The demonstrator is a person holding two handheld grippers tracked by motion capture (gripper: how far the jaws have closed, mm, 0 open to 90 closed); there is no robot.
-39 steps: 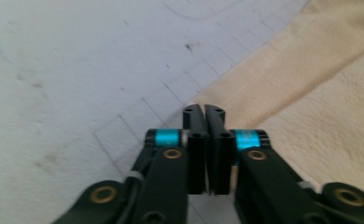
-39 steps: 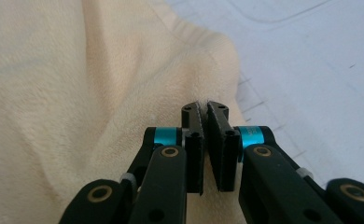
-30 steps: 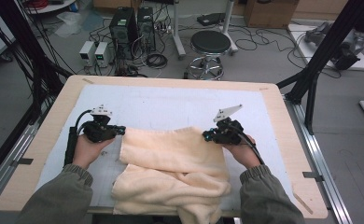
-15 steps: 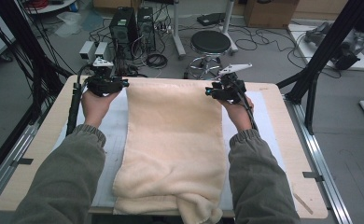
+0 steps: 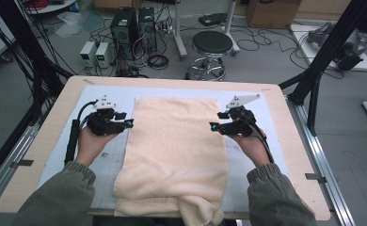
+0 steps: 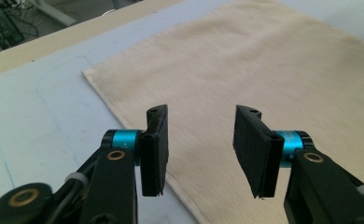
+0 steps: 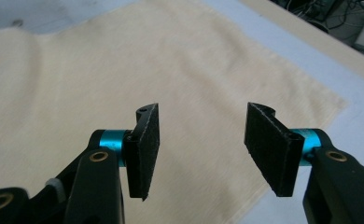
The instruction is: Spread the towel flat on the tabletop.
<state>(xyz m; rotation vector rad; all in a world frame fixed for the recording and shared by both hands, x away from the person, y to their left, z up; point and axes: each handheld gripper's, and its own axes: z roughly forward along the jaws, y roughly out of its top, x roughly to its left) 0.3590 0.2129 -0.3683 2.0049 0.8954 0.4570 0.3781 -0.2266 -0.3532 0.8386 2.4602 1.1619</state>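
Cream terry towel (image 5: pixel 174 155) spread flat on pale mat (image 5: pixel 101 165), centre of frame, near end drooping over table (image 5: pixel 45 136) edge at bottom. Likely soft, limp, light, non-slip; drapes when lifted, so pinch corners or side hems. Left gripper (image 5: pixel 130 123) at left edge, right gripper (image 5: pixel 213 126) at right edge: jaws just been opening, nothing between.

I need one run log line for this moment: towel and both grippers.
towel: spread flat, near end hangs over table edge | left gripper: jaws just opened, empty | right gripper: jaws just opened, empty
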